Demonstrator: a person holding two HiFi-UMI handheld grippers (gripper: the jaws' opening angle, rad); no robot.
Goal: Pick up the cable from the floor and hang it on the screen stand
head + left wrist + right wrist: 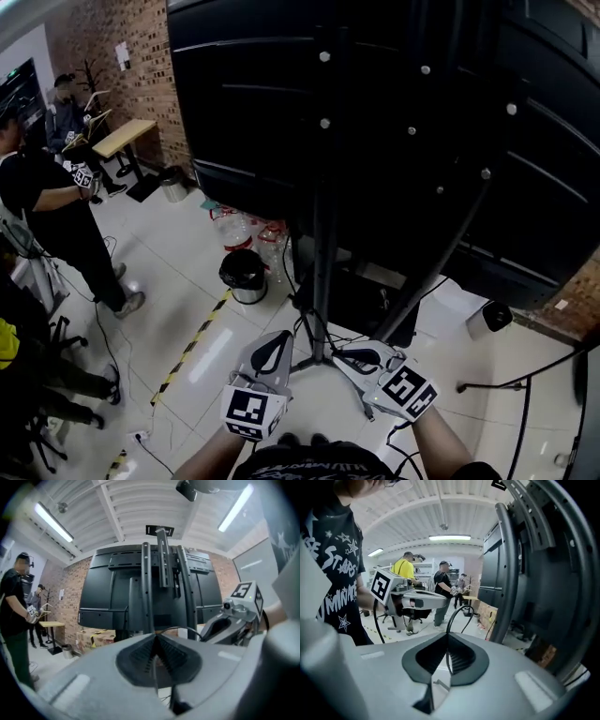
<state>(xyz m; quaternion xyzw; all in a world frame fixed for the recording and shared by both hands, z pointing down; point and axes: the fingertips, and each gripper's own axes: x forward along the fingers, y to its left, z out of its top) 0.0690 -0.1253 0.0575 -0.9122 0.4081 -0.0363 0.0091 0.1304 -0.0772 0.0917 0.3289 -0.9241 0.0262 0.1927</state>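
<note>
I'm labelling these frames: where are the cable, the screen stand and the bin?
cable [453,615], right gripper view, on its arched loop.
screen stand [325,253], head view, on the upright pole.
bin [243,270], head view, on its black lid.

Stand [323,234]: foot partly hidden behind my left gripper [278,339] and right gripper [347,356]. Screen [403,112] on stand: top and right side cut off. Cable [456,616] beside stand: far end untraceable.
</note>
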